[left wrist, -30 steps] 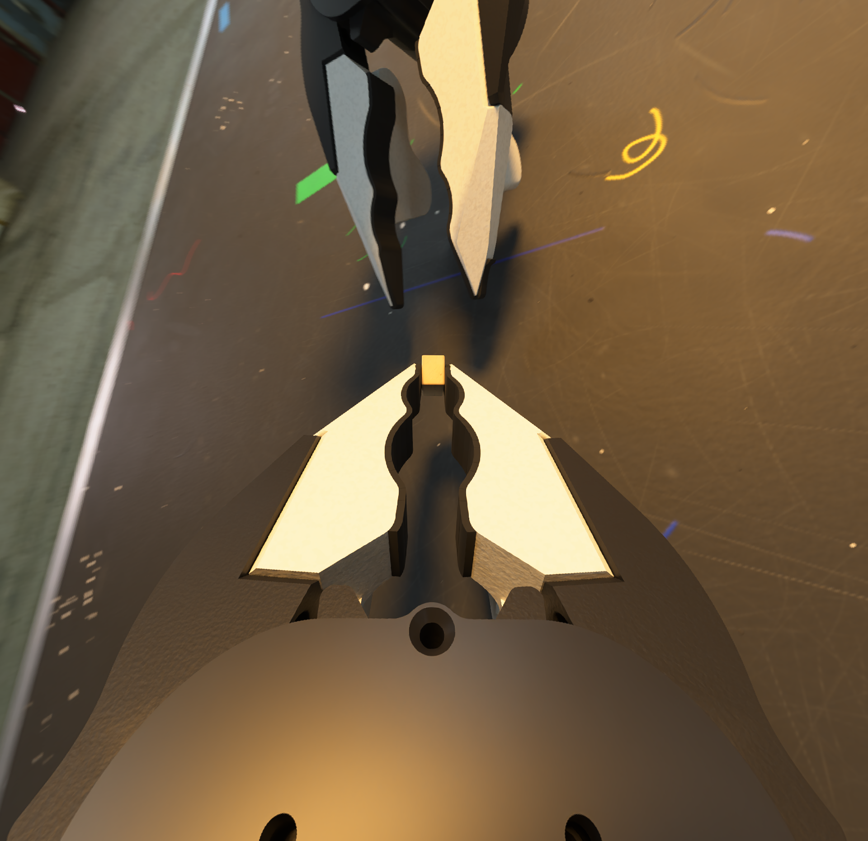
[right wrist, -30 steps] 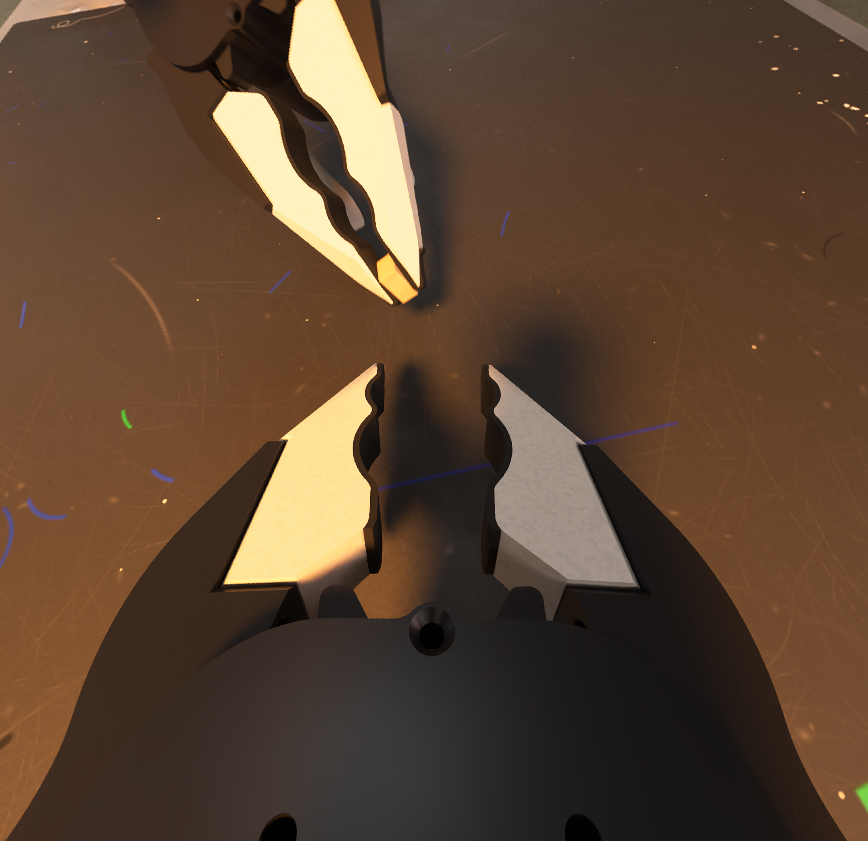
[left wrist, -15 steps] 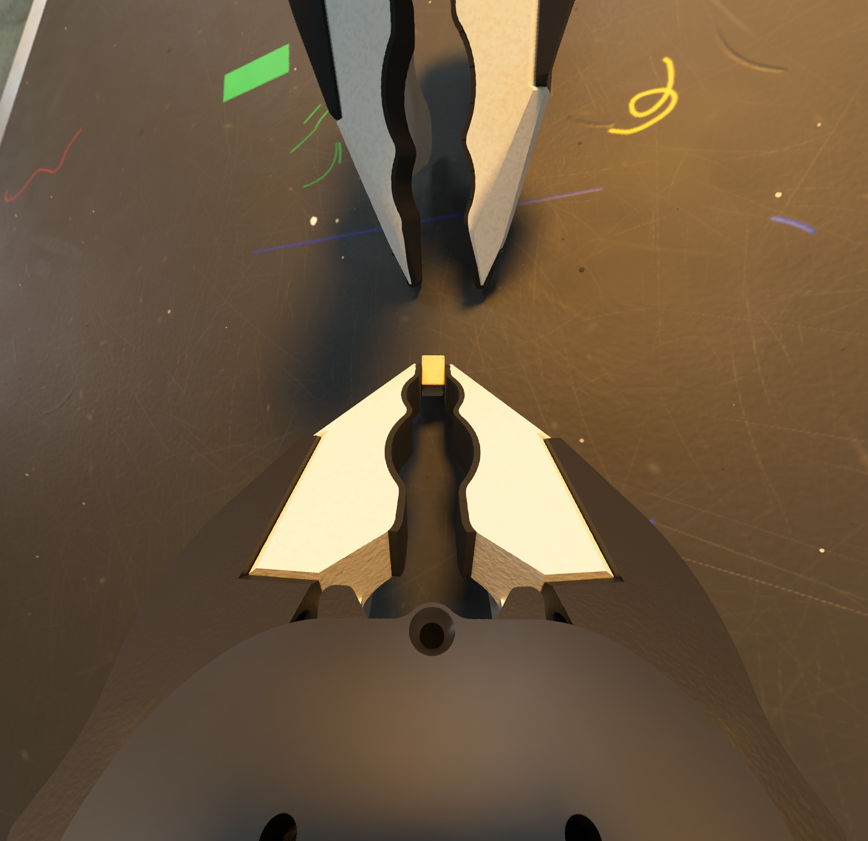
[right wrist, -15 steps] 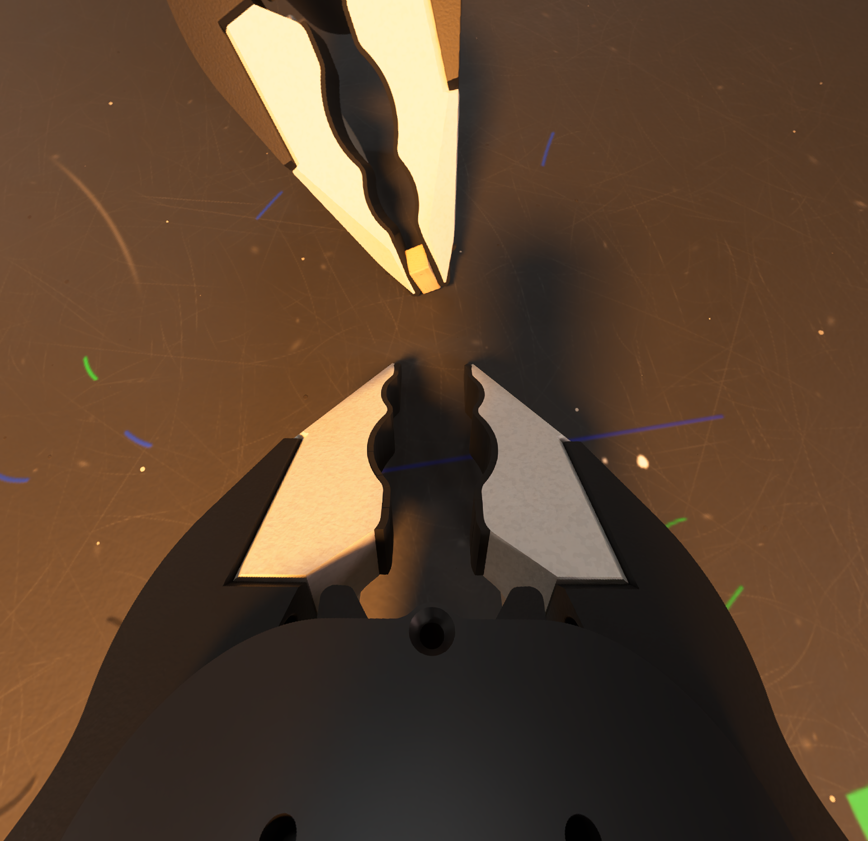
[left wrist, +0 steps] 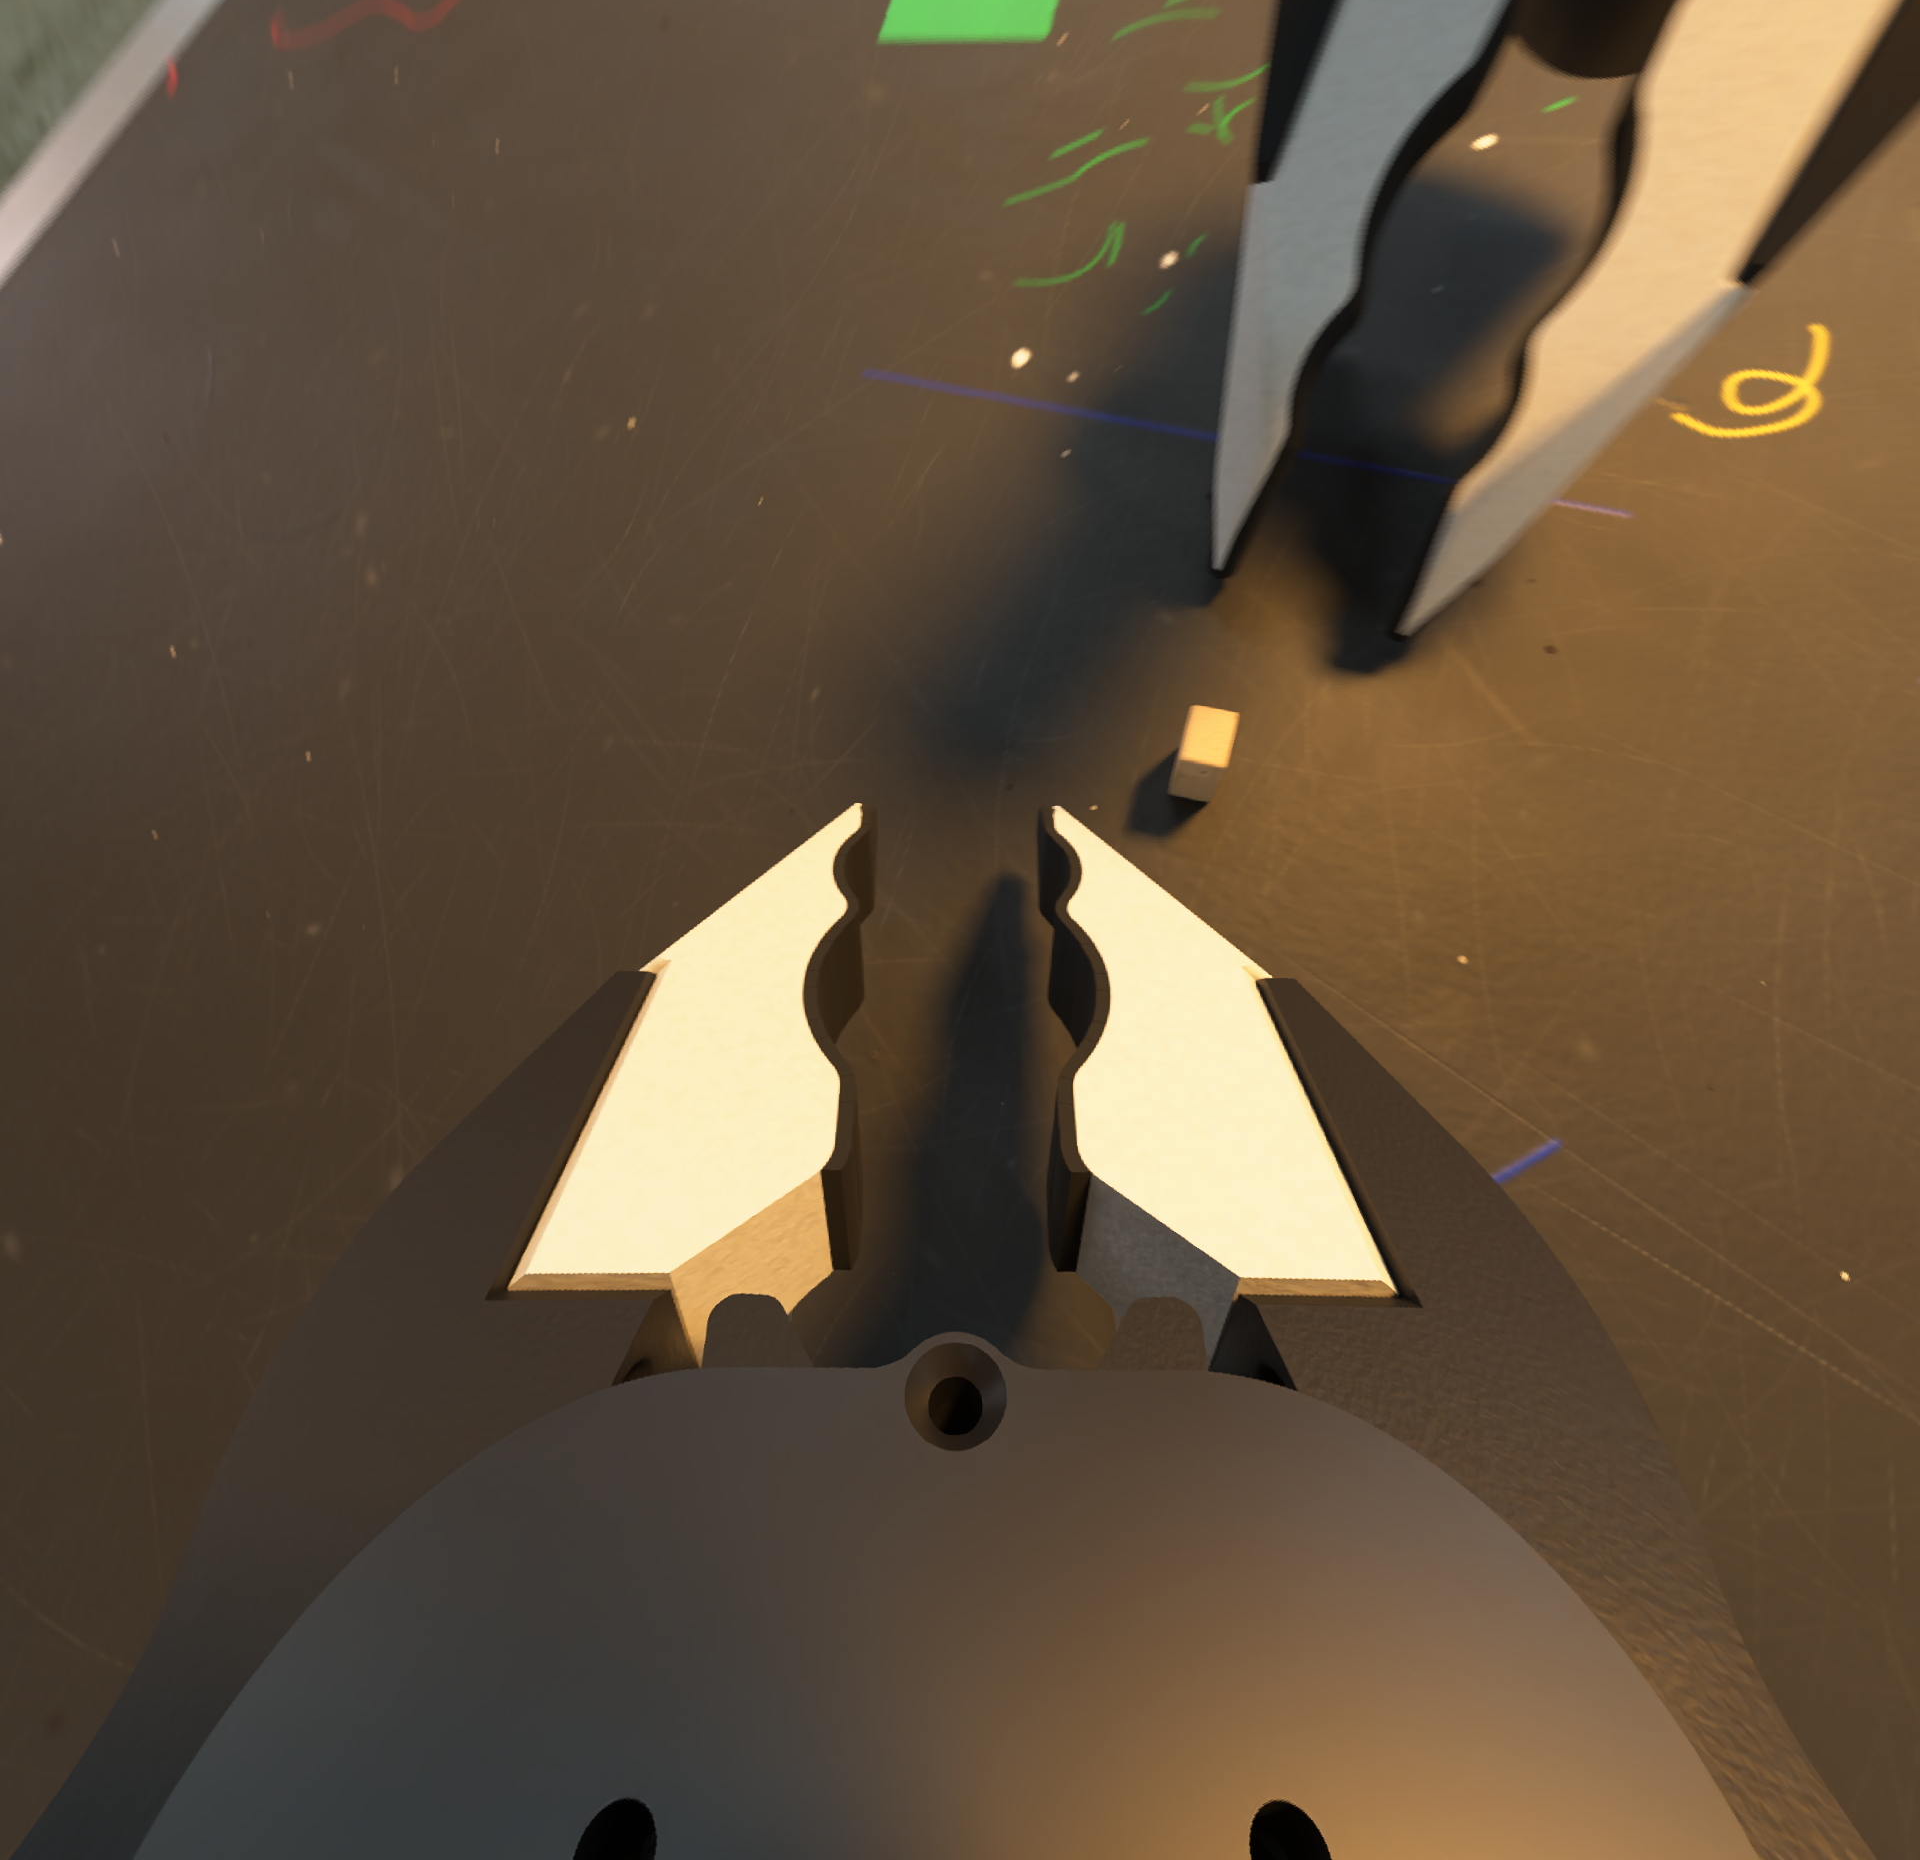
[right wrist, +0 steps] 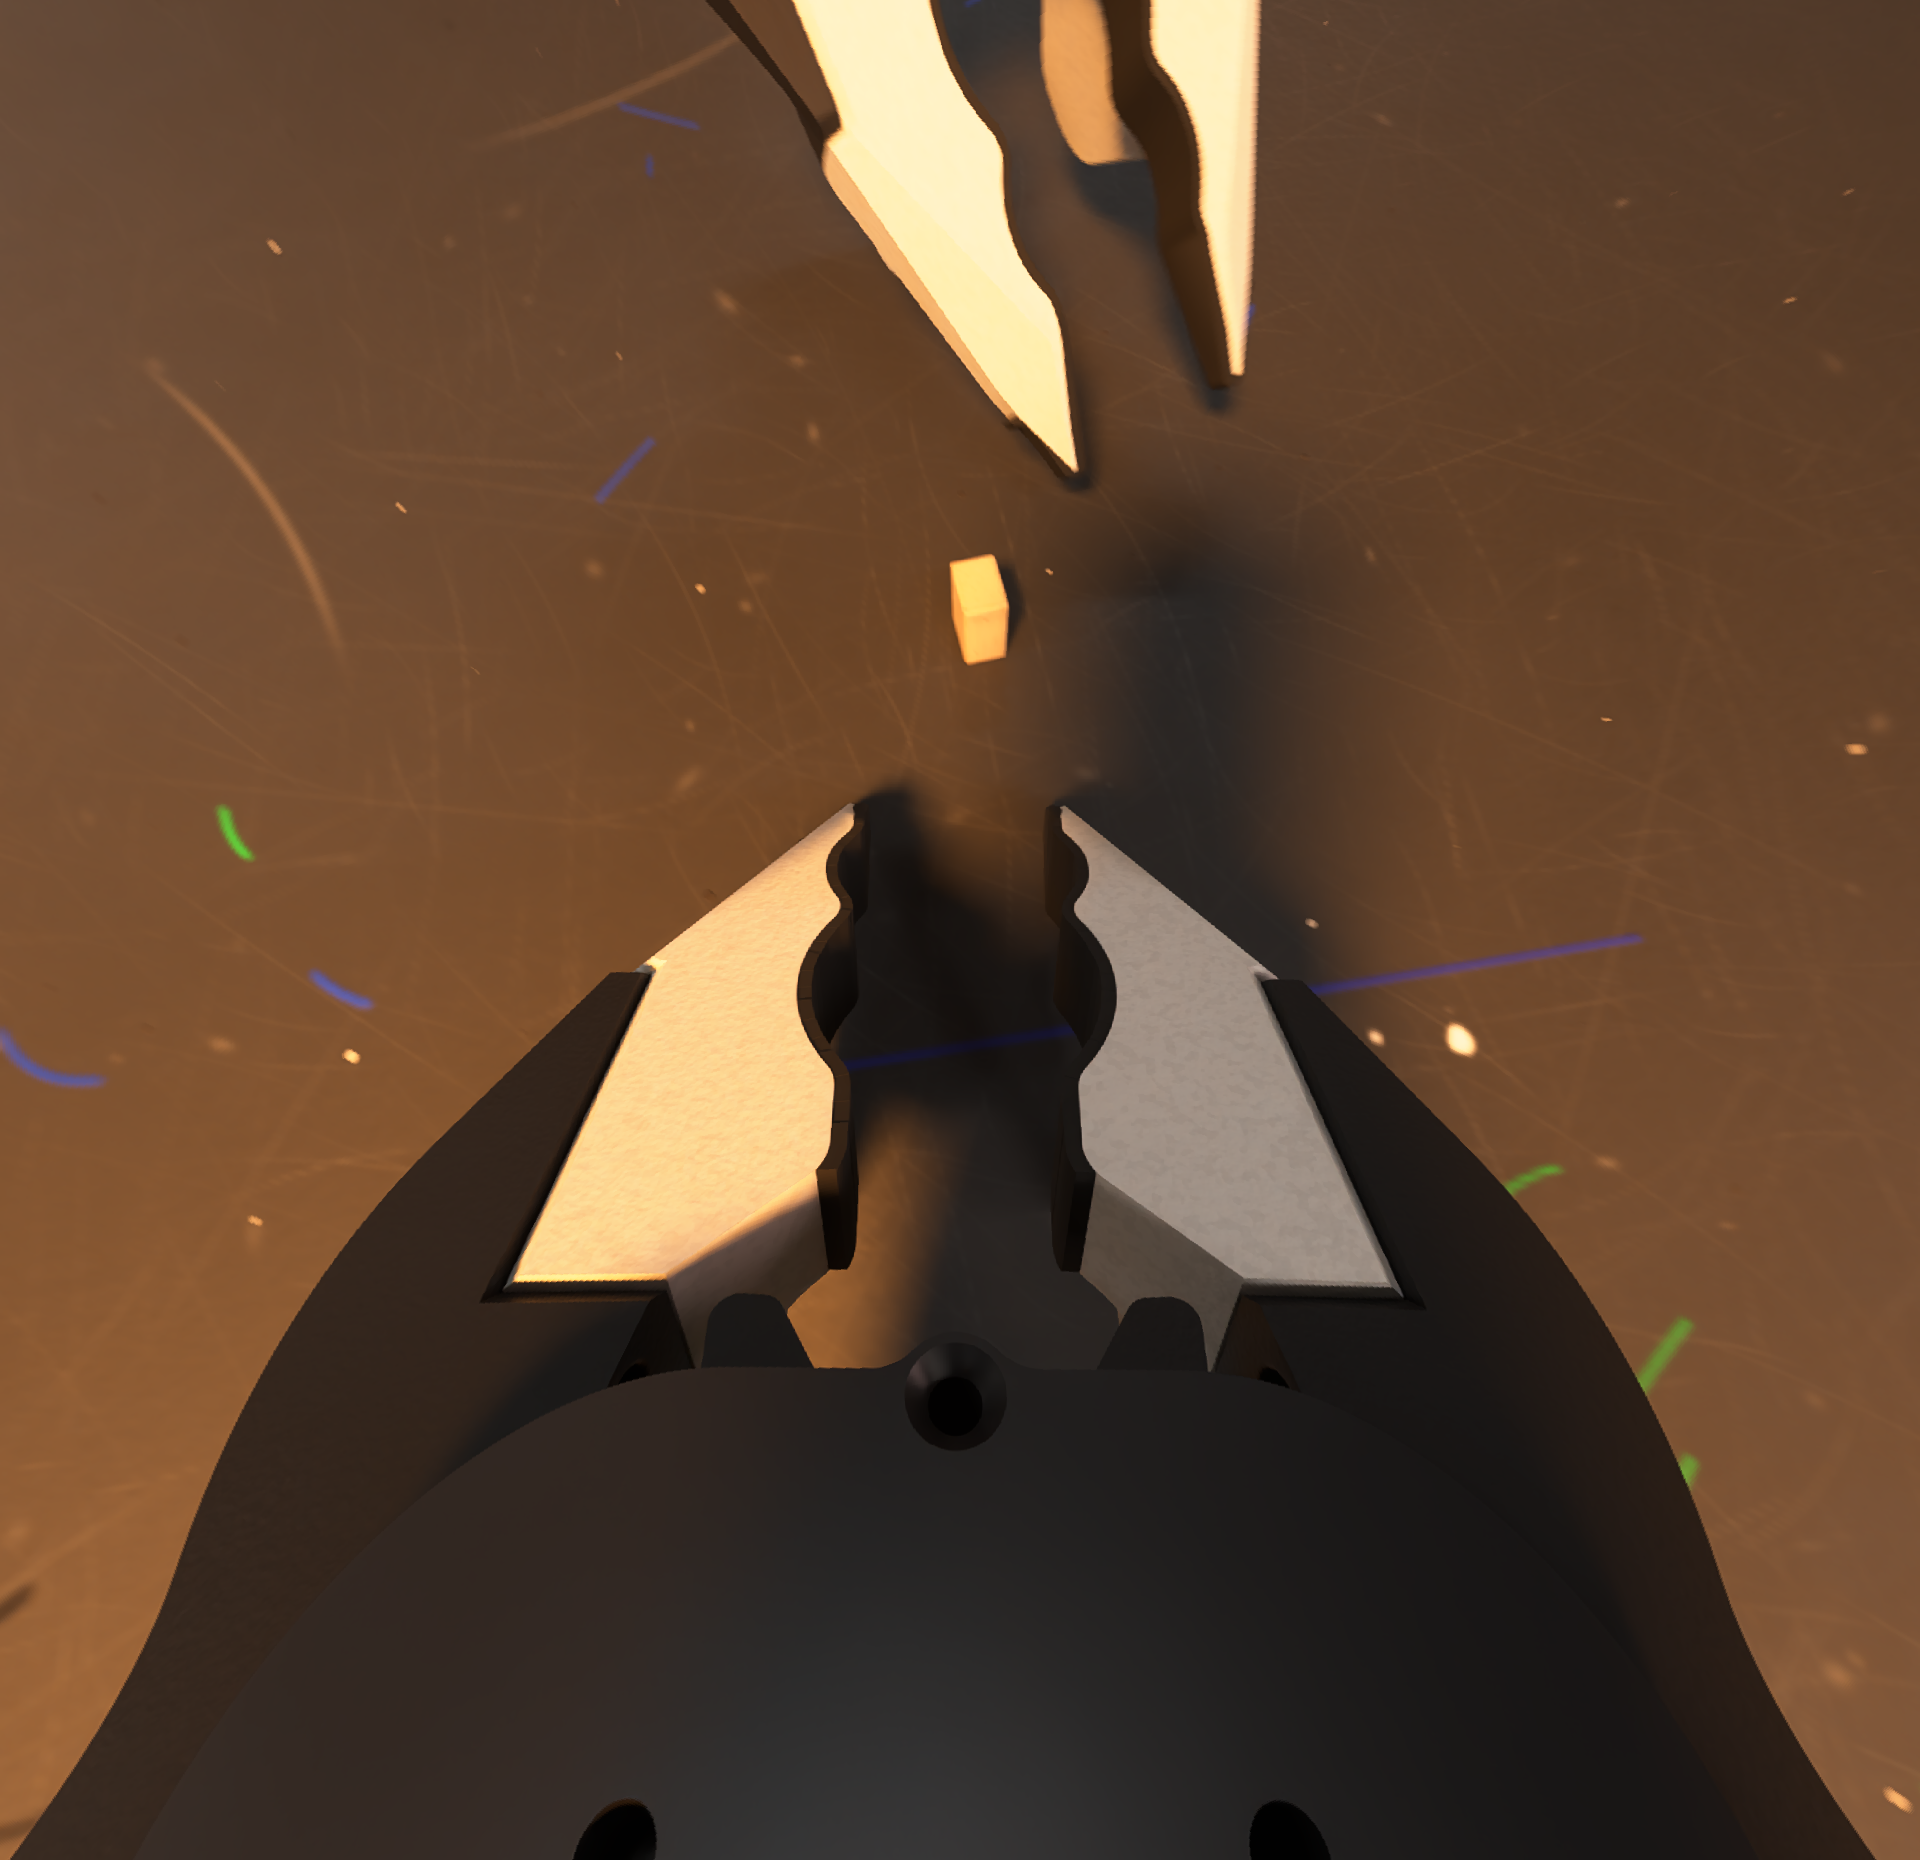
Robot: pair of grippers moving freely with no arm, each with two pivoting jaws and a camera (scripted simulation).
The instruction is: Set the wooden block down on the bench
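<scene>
The small wooden block [left wrist: 1205,752] rests on the dark scratched bench [left wrist: 520,563], just ahead and right of my left gripper [left wrist: 956,823], which is open and empty. The block also shows in the right wrist view [right wrist: 979,621], lying between the two grippers. My right gripper [right wrist: 956,823] is open and empty, a short way back from the block. The right gripper shows in the left wrist view [left wrist: 1314,595] at the upper right, tips near the bench. The left gripper shows in the right wrist view [right wrist: 1148,423] at the top, open.
The bench's pale edge strip [left wrist: 94,137] runs along the far left, with greenish floor beyond it. A green patch [left wrist: 971,11], green scribbles [left wrist: 1101,169], a red squiggle [left wrist: 384,13] and a yellow loop [left wrist: 1761,397] mark the bench top.
My left gripper opened and let go of the wooden block, which now rests on the bench, and drew back to the left. My right gripper opened slightly wider.
</scene>
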